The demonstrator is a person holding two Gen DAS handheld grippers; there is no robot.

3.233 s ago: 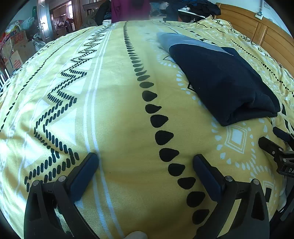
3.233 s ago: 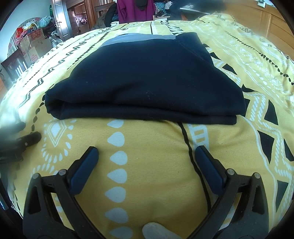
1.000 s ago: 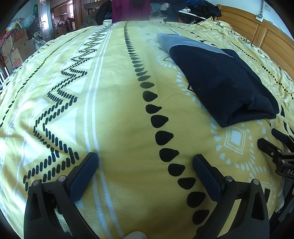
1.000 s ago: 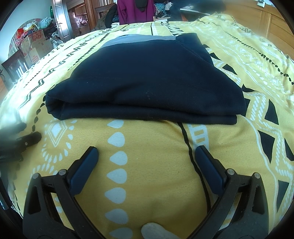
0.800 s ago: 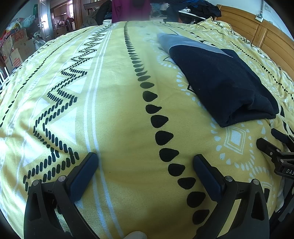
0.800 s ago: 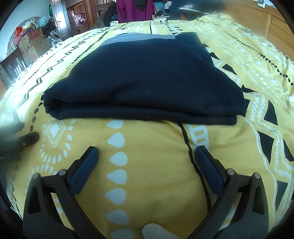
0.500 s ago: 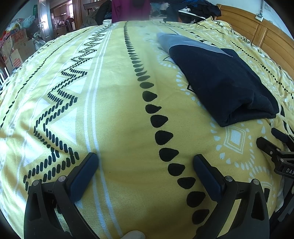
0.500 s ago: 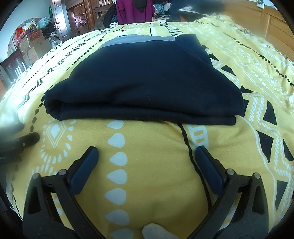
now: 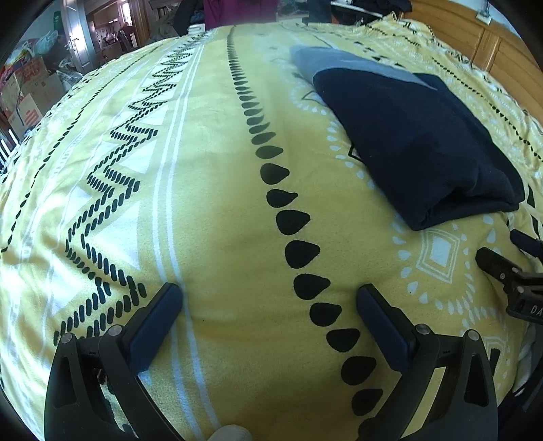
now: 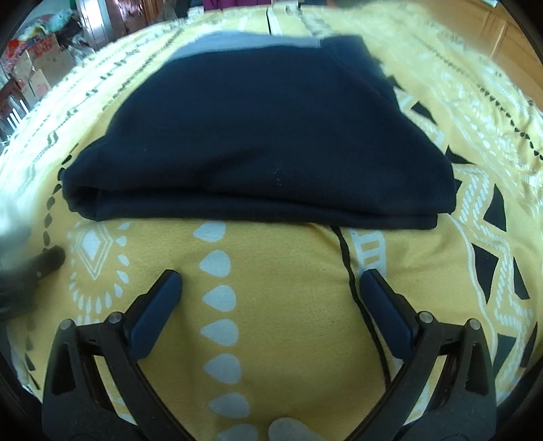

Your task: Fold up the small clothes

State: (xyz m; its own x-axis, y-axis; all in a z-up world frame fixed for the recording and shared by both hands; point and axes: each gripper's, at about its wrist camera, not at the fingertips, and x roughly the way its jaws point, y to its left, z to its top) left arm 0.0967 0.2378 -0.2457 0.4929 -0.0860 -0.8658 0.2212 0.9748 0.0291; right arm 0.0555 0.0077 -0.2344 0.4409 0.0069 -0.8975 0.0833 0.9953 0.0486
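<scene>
A dark navy garment (image 10: 264, 135) with a grey band at its far end lies folded into a thick rectangle on the yellow patterned bedspread (image 10: 288, 322). In the left wrist view the same garment (image 9: 417, 135) sits at the right. My right gripper (image 10: 269, 286) is open, just short of the garment's near folded edge, with only bedspread between its fingers. My left gripper (image 9: 268, 300) is open over bare bedspread (image 9: 203, 203), well to the left of the garment. The right gripper's tips (image 9: 509, 268) show at the right edge of the left wrist view.
A wooden headboard (image 9: 492, 51) runs along the far right. Cardboard boxes (image 9: 27, 88) and clutter stand past the bed's left side by a doorway. Clothes, one purple (image 9: 237, 10), hang beyond the far edge. The left gripper's tip (image 10: 47, 261) shows blurred at the right view's left edge.
The right wrist view has shifted and blurred: the right gripper has tipped or moved slightly, so the garment now sits lower in its frame. The left gripper has stayed put.
</scene>
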